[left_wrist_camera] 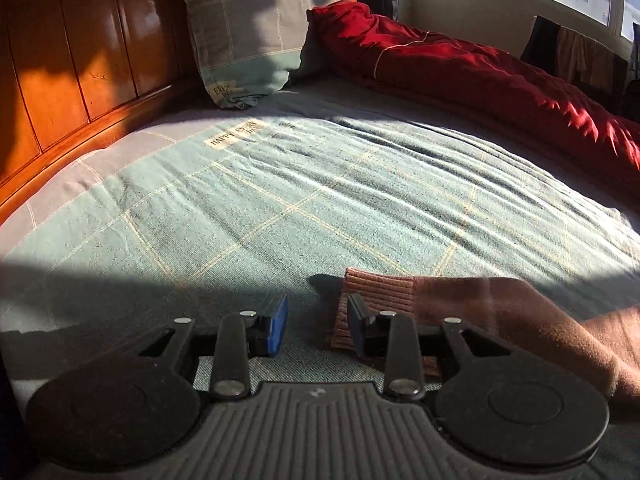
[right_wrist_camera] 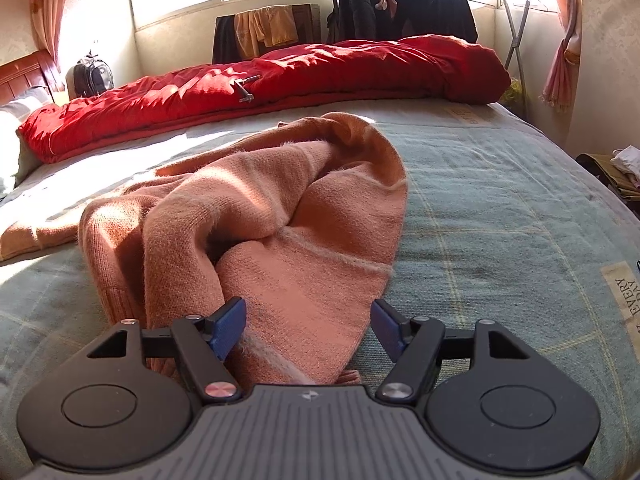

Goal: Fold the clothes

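A salmon-pink knitted sweater lies crumpled on the bed, its body bunched in a heap. One sleeve stretches toward the left wrist view, ending in a ribbed cuff. My left gripper is open low over the sheet, its right finger touching the cuff's edge and nothing between the pads. My right gripper is open wide, its fingers straddling the near edge of the sweater, which lies between them ungripped.
The bed has a teal checked sheet. A red duvet is piled along the far side. A checked pillow leans on the wooden headboard. A clothes rack stands by the window, and a backpack sits in the corner.
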`<state>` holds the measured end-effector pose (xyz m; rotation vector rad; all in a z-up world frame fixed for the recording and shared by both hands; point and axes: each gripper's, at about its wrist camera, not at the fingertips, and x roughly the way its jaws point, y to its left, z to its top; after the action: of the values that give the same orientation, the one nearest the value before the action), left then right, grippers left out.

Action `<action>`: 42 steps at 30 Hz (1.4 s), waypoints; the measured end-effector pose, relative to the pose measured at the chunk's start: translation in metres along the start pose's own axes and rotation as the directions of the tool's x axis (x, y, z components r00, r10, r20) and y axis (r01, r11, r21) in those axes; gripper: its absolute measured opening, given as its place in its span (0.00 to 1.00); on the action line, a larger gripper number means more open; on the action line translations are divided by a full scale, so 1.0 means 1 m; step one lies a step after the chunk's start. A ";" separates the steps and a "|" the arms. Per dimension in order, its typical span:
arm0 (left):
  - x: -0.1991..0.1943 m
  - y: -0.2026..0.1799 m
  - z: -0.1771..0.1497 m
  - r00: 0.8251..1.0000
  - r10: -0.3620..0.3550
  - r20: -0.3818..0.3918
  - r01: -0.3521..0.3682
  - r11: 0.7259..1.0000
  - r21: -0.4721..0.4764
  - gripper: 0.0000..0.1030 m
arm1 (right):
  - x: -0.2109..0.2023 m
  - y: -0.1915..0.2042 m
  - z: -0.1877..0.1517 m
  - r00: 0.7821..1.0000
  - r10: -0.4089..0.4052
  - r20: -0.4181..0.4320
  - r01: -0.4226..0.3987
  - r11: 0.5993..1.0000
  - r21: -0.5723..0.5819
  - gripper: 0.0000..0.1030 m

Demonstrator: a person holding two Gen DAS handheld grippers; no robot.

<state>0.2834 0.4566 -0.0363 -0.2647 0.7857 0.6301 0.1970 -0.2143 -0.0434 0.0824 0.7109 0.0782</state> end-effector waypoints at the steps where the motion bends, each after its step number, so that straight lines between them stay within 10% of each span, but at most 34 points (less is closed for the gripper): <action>1: 0.002 -0.002 -0.003 1.000 -0.017 -0.015 0.017 1.000 0.007 0.32 | 0.000 0.001 0.000 1.000 0.000 0.000 0.000 1.000 0.000 0.71; 9: 0.039 -0.007 -0.031 0.953 -0.270 -0.138 0.231 0.941 -0.246 0.33 | 0.000 0.009 0.000 1.000 -0.007 -0.003 0.007 1.000 -0.016 0.71; 16: 0.060 0.000 -0.037 0.937 -0.346 -0.049 0.287 0.843 -0.455 0.44 | -0.001 0.008 0.001 1.000 -0.019 0.000 0.019 1.000 -0.016 0.72; 20: 0.057 -0.005 -0.039 0.955 -0.296 -0.018 0.259 0.863 -0.433 0.36 | 0.001 0.009 0.001 1.000 -0.020 0.000 0.020 1.000 -0.011 0.72; 22: 0.056 -0.007 -0.041 0.963 -0.271 -0.002 0.244 0.873 -0.423 0.11 | 0.002 0.010 0.000 1.000 -0.019 0.001 0.019 1.000 -0.015 0.72; 42: -0.002 -0.007 -0.034 0.985 -0.173 0.002 0.168 0.953 -0.253 0.13 | -0.009 -0.001 -0.003 0.999 0.026 0.027 -0.026 1.000 0.012 0.72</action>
<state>0.2674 0.4349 -0.0581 -0.5678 0.6931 0.5635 0.1883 -0.2163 -0.0393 0.1040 0.6837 0.0973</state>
